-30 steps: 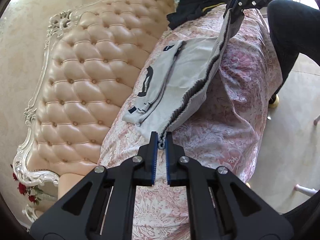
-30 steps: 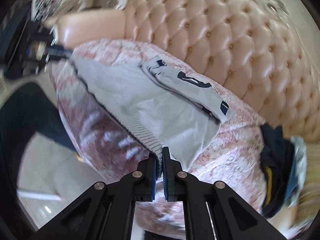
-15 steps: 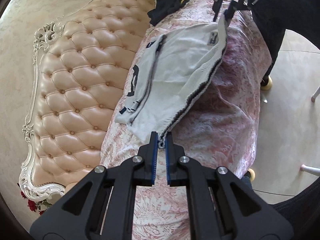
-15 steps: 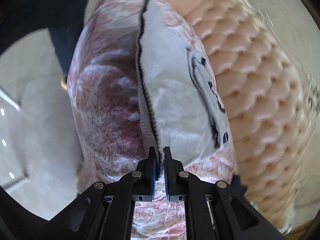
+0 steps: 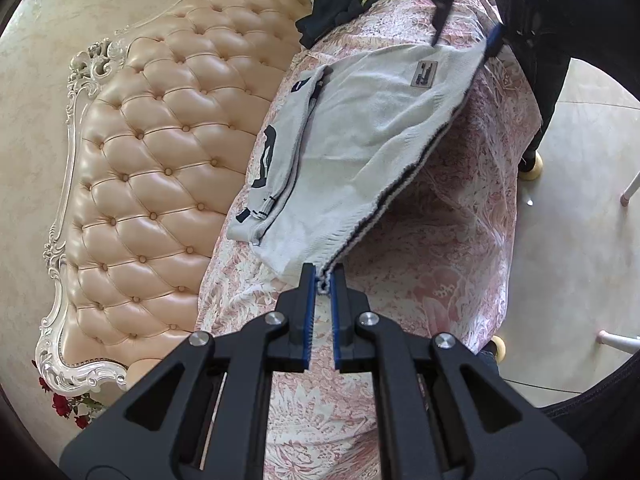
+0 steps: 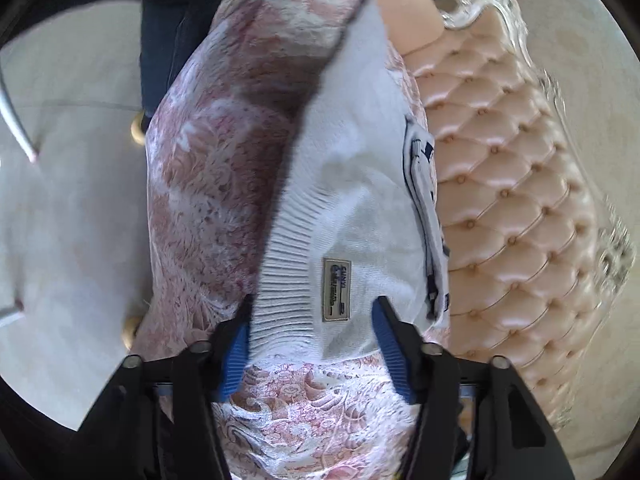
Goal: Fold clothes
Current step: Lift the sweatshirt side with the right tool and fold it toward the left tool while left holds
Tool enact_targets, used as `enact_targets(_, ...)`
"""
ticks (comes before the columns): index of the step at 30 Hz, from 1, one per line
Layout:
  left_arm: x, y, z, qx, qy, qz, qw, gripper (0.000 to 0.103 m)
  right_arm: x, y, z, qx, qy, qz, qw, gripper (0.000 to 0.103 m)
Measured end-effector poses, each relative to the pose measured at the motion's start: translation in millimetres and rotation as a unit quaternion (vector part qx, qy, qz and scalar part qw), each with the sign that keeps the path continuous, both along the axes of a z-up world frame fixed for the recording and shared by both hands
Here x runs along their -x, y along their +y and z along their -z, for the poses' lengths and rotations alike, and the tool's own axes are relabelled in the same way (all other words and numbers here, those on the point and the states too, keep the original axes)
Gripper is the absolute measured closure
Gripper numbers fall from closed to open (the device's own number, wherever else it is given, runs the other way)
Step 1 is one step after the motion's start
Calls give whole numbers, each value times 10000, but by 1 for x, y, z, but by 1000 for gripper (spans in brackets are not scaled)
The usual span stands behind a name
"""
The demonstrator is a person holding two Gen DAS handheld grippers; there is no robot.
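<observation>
- Between my left gripper's nearly closed fingers sits a corner of the grey sweater's ribbed hem.
- Ahead of it, the sweater lies on the pink floral cover.
- My right gripper gapes wide, straddling the other hem corner without pinching.

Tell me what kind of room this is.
Probably a home living room: a tufted leather sofa with carved trim, its seat under a pink floral cover, a grey sweater spread on it, and a tiled floor.
</observation>
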State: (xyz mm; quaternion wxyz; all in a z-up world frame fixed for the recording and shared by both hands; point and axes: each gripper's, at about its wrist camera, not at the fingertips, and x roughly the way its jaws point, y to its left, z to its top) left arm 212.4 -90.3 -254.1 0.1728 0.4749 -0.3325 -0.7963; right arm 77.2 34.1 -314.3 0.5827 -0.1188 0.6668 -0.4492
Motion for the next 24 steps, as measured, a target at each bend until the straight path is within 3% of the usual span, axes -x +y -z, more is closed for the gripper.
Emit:
enact_targets(1, 0, -1, -1, 3, 13, -8, 10000, 94, -2, 2, 4, 27, 60, -40, 10000, 61)
enact_targets(2, 0, -2, -2, 6, 26, -15, 10000, 94, -3, 4, 6, 52, 68, -24, 10000, 74)
enact_targets(4, 1, -3, -4, -4, 55, -32, 10000, 94, -4, 7, 6, 108, -3, 62, 9999, 91)
enact_targets(9, 2, -11, -9, -113, 73, -121, 9998, 94, 1, 7, -13, 166, -488, 411, 9978, 98)
enact_targets(12, 3, -18, -21, -405, 138, -187, 9989, 94, 10, 1, -39, 47, -1173, 768, 9901, 98)
enact_targets(16, 6, -35, -44, -1008, 264, -287, 9941, 94, 37, -21, -79, -389, -2435, 1340, 9598, 98)
enact_targets(20, 12, -52, -58, -1469, 399, -375, 9876, 94, 68, -46, -107, -714, -3176, 1650, 9310, 98)
enact_targets(24, 21, -74, -64, -1955, 407, -484, 9787, 94, 95, -65, -117, -816, -3646, 1948, 9069, 98)
